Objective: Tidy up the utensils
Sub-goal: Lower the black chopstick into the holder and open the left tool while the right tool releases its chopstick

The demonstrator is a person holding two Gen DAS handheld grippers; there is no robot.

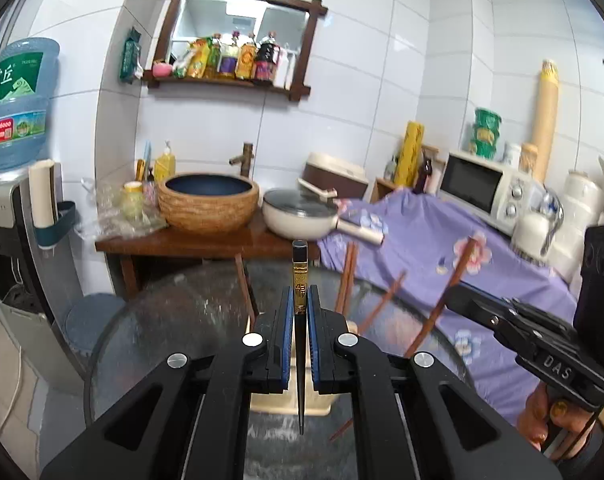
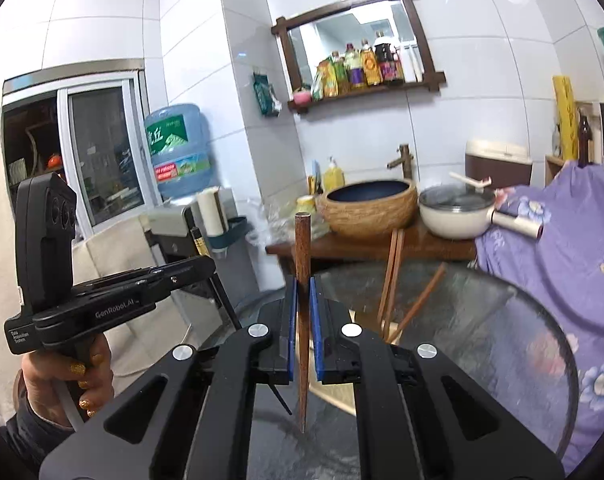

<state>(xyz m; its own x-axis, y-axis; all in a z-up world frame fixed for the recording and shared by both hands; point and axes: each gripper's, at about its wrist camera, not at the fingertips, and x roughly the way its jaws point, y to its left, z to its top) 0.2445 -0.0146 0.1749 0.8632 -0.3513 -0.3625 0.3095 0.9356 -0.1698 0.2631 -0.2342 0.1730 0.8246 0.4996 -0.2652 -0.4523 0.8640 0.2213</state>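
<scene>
My left gripper (image 1: 300, 300) is shut on a black chopstick with a gold band (image 1: 300, 280), held upright over the round glass table (image 1: 174, 320). My right gripper (image 2: 303, 288) is shut on a brown wooden chopstick (image 2: 302, 248), also upright. Each gripper shows in the other's view: the right one (image 1: 453, 292) with its brown chopstick (image 1: 457, 268), the left one (image 2: 210, 264) with its black chopstick (image 2: 199, 242). Several brown chopsticks (image 1: 347, 276) stand in a beige holder (image 1: 290, 404) on the table, partly hidden behind my fingers; they show in the right wrist view too (image 2: 391, 276).
Behind the table a wooden stand (image 1: 190, 244) carries a woven basin (image 1: 208, 204) and a white lidded pan (image 1: 298, 214). A purple floral cloth (image 1: 421, 240) with a microwave (image 1: 481, 188) lies to the right. A water dispenser (image 1: 14, 200) stands left.
</scene>
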